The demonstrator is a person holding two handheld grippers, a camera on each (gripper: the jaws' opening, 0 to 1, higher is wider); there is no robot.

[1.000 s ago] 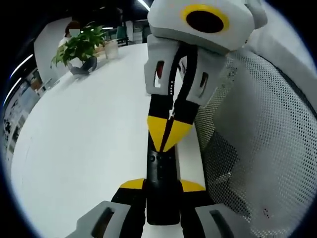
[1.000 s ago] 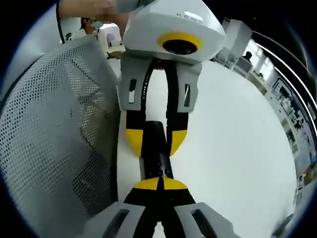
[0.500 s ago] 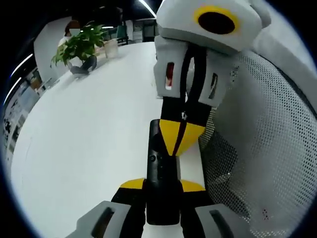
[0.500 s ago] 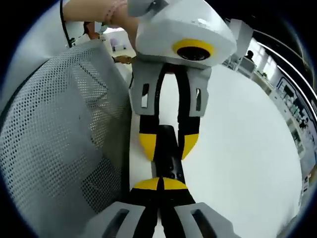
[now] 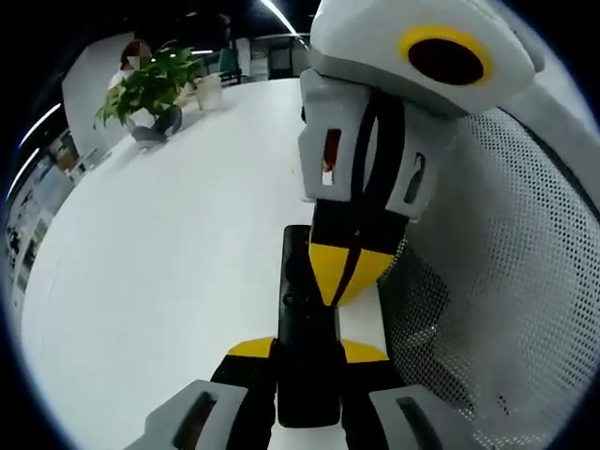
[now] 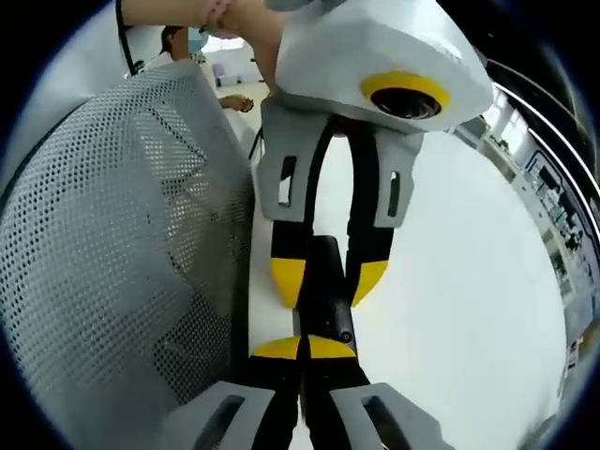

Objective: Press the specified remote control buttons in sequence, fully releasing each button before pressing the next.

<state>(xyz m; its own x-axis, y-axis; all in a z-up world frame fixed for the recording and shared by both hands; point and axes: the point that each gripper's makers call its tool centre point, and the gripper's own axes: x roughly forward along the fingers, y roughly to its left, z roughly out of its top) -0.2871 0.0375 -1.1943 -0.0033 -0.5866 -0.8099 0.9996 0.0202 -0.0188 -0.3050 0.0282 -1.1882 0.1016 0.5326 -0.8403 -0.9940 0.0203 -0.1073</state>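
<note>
Both tongs, left [image 5: 307, 349] clamping remote [image 5: 306, 319], right [image 6: 303, 349] closed.

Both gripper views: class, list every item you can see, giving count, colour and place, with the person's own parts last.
remote control: one, black, held lengthwise between the two grippers above the table.
table: one, white, under the remote control.
mesh panel: one, grey, perforated, along the table edge.
potted plant: one, green, far end of the table.
left gripper: yellow-tipped, shut on the remote control.
right gripper: yellow-tipped, tips together on the remote control.
hand: one, on top of the left gripper.
</note>
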